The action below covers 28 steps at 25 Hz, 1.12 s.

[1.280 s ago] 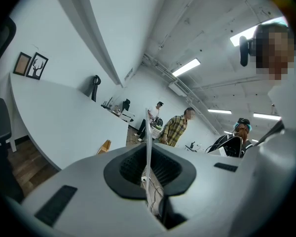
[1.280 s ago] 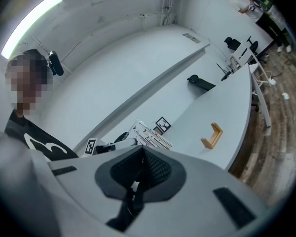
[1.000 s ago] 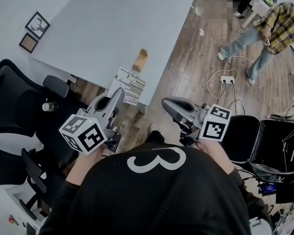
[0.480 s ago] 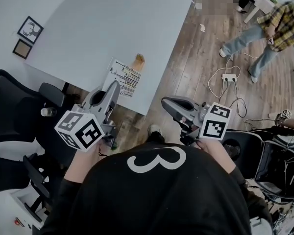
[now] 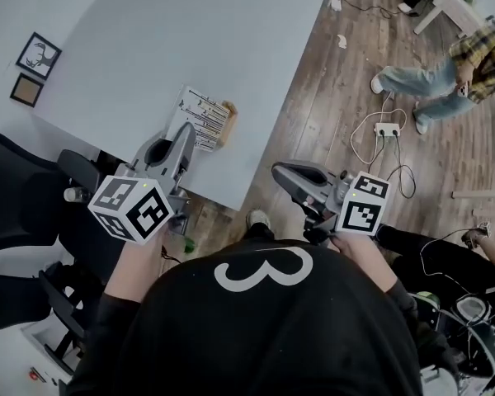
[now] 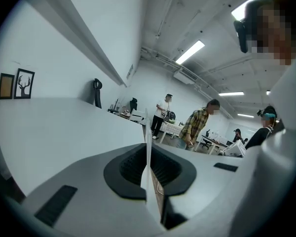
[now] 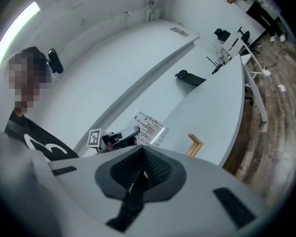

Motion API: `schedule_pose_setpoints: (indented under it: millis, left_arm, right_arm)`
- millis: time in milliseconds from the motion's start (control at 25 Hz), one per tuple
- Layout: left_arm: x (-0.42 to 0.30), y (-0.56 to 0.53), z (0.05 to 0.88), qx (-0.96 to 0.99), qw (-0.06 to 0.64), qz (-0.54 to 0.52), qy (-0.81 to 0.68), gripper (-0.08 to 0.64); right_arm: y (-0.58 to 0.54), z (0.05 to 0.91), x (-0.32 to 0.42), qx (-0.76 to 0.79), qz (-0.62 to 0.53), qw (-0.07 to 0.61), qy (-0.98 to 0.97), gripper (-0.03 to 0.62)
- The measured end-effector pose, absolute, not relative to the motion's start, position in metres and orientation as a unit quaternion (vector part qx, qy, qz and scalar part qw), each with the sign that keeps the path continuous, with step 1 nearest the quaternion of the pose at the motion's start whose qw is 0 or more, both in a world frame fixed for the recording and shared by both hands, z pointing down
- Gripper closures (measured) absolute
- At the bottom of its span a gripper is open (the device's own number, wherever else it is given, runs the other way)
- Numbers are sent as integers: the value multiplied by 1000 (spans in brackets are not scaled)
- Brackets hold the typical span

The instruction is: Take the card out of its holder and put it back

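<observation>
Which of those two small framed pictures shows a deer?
The black-framed picture with a white background shows the deer's head; the frame to its left holds only plain brown.

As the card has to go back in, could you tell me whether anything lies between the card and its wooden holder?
Nothing visible does. The left gripper holds the card over the table, and only bare tabletop shows between the card and the wooden holder.

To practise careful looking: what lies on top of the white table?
A printed card lies near the table's front edge, a wooden holder beside it. In the head view the left claw covers the card's near corner; anything beneath the card is hidden.
</observation>
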<state>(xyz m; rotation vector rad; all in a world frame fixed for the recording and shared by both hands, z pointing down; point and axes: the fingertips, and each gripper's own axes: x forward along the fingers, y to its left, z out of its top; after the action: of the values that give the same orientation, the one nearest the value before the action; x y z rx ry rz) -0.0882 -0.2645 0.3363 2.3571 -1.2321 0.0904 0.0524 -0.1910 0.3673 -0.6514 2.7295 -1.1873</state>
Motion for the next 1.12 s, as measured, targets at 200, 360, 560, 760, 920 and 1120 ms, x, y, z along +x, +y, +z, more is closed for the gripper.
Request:
schedule_pose_setpoints:
  millis: [200,360,560,760,920,1120]
  left_arm:
    - [-90,-270,349,860,221,55,-457,535]
    - [-90,-278,365,856,223,71,-460,535]
    - [-89,-283,382,854,223,89,-463,535]
    - [-84,-288,396,852,222,105,-462,535]
    - [-84,-297,406,848,233,110,-464,535]
    - [-83,-301,405,845,235,114,-467,535]
  right_arm:
    - [-190,374,55,-215,-390,49,894,583]
    - [-192,380,57,-215,-395,47,892,583]
    - [-196,386,58,-214,-399,46,890,583]
    - [-204,391,61,-213,-405,46,888,583]
    - [-215,396,60,-211,-414,41,885,583]
    - [-220,396,58,-207,-417,38,884,583]
